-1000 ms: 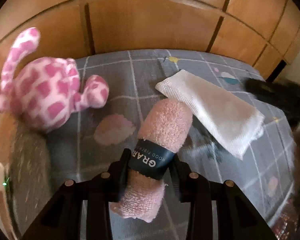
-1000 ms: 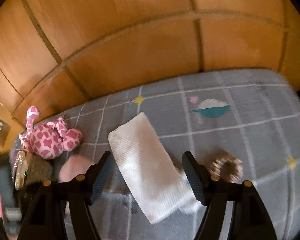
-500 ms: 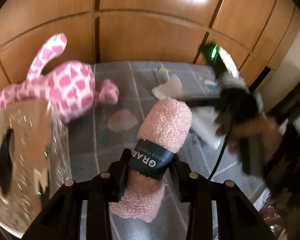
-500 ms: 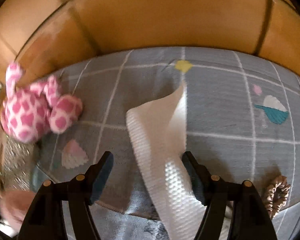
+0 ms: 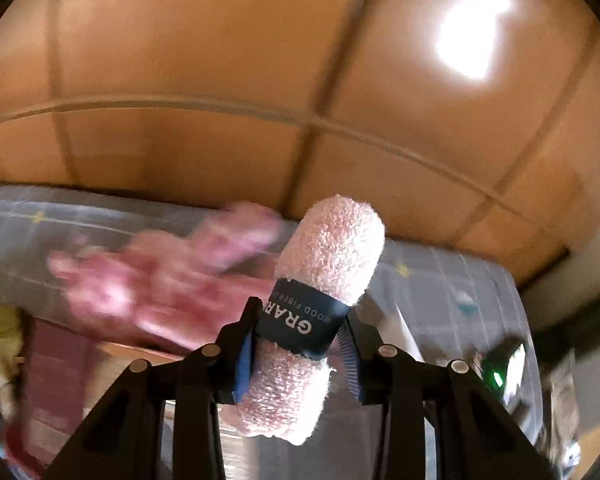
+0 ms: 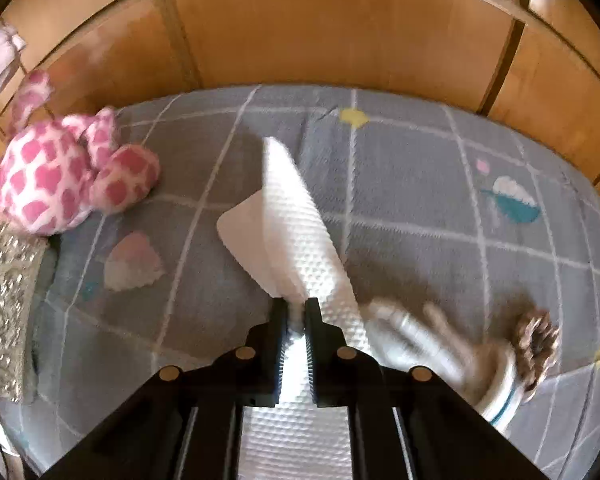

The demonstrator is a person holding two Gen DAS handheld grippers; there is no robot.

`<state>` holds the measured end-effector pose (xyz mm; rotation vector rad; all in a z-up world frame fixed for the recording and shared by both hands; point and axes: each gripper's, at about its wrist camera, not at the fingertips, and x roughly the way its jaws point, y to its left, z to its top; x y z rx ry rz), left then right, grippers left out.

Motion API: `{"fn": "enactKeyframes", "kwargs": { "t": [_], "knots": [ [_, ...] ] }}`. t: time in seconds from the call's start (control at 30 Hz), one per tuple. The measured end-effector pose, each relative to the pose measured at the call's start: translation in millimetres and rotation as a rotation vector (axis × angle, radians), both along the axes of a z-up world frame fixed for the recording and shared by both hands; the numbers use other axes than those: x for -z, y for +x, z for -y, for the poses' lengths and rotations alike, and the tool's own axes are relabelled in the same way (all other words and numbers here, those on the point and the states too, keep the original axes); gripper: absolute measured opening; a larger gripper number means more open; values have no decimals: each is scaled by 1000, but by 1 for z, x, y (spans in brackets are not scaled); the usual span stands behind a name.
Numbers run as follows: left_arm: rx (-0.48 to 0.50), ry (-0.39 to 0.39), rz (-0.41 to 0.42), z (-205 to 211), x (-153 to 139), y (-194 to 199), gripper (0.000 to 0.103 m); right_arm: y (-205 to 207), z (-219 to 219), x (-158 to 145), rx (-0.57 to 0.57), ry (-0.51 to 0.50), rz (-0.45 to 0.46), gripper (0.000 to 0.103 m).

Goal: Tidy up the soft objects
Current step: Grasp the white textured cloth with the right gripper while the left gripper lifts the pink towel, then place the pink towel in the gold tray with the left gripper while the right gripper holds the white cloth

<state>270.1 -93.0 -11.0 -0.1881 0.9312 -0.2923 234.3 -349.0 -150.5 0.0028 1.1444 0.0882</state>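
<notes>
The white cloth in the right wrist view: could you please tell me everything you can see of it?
The white cloth is a folded textile with a dimpled, waffle-like weave. The right gripper is shut on it, pinching it into a narrow waist between the fingertips. Ahead of the pinch it fans out, its far corner standing up over the grey checked bedspread; one folded flap spreads to the left. Behind the pinch, more of it runs back between the gripper's arms. Whether any part touches the bedspread cannot be told.

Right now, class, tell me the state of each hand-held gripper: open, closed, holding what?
Left hand-held gripper: closed on the rolled pink towel.
Right hand-held gripper: closed on the white waffle cloth.
</notes>
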Motion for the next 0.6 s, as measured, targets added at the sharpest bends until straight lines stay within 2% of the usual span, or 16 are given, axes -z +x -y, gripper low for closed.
{"fn": "enactKeyframes", "kwargs": {
  "t": [0.23,0.37,0.47,0.53,0.6],
  "knots": [
    [-246,42,16,-120,-6,2,37,-16,5,5,10,29,25,10],
    [-356,67,28,-189,-4,-22,37,-15,-1,4,-12,-6,36,10],
    [-435,64,19,-238,4,-55,37,-16,-7,7,-28,-29,48,13],
    [-468,75,15,-257,8,-72,37,-15,-8,8,-21,-21,49,19],
    [-501,60,1,-280,17,-91,37,-15,-13,9,-14,-36,50,19]
  ]
}}
